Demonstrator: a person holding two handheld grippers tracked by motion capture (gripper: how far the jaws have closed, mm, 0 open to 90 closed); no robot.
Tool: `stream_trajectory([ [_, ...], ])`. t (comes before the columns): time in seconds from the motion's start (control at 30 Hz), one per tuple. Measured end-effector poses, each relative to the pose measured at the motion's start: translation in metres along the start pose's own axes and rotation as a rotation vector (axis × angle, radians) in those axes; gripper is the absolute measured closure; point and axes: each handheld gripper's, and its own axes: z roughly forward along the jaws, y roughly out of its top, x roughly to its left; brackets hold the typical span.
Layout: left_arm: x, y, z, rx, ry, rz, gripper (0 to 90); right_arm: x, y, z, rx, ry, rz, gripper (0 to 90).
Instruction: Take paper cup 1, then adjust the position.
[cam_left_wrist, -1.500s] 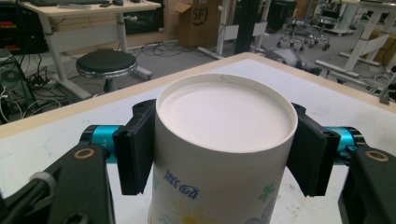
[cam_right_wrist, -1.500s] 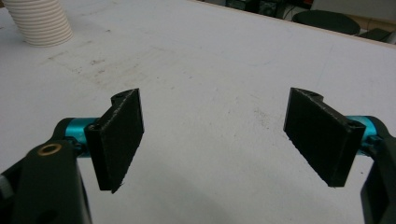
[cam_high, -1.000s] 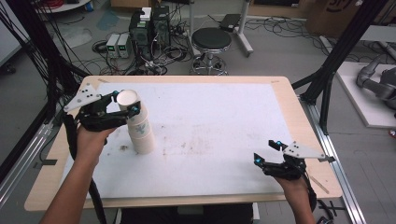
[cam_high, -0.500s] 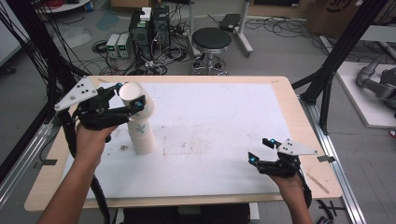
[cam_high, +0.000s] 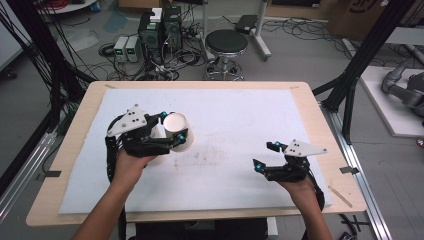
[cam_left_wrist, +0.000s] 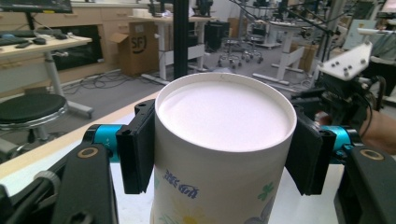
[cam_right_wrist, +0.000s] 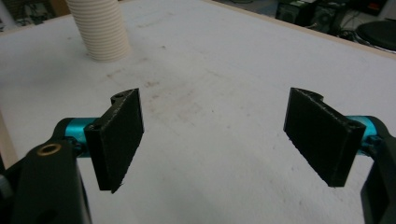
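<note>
a white mat (cam_high: 240, 145) covers the wooden table (cam_high: 320, 125), and behind it on the floor are a black stool (cam_high: 226, 42) and computer boxes with many cables. the left gripper (cam_high: 165, 137) is over the left part of the mat and its two black jaws press on the sides of a paper cup (cam_left_wrist: 224, 149) near the rim; the cup has small flower prints. the right gripper (cam_high: 265, 157) is over the right part of the mat, well apart from the cup, with jaws wide and nothing between them. in the right gripper view a ribbed white tube (cam_right_wrist: 100, 30) stands on the mat farther away.
</note>
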Motion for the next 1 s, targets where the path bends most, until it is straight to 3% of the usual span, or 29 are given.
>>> stream_trajectory([
  [0.33, -0.004, -0.014, 0.017, 0.027, -0.053, -0.015, 34.8, 0.005, 0.014, 0.019, 0.004, 0.063, -0.013, 20.6],
  [0.53, -0.012, -0.027, 0.029, 0.038, -0.119, -0.017, 34.9, 0.010, 0.012, 0.028, -0.002, 0.131, -0.020, 20.6],
  [0.77, -0.023, -0.049, 0.043, 0.068, -0.210, -0.040, 35.0, 0.023, 0.006, 0.039, 0.001, 0.229, -0.069, 20.7],
  [1.0, -0.030, -0.058, 0.055, 0.085, -0.262, -0.054, 35.0, 0.036, 0.009, 0.046, -0.025, 0.318, -0.096, 20.8],
])
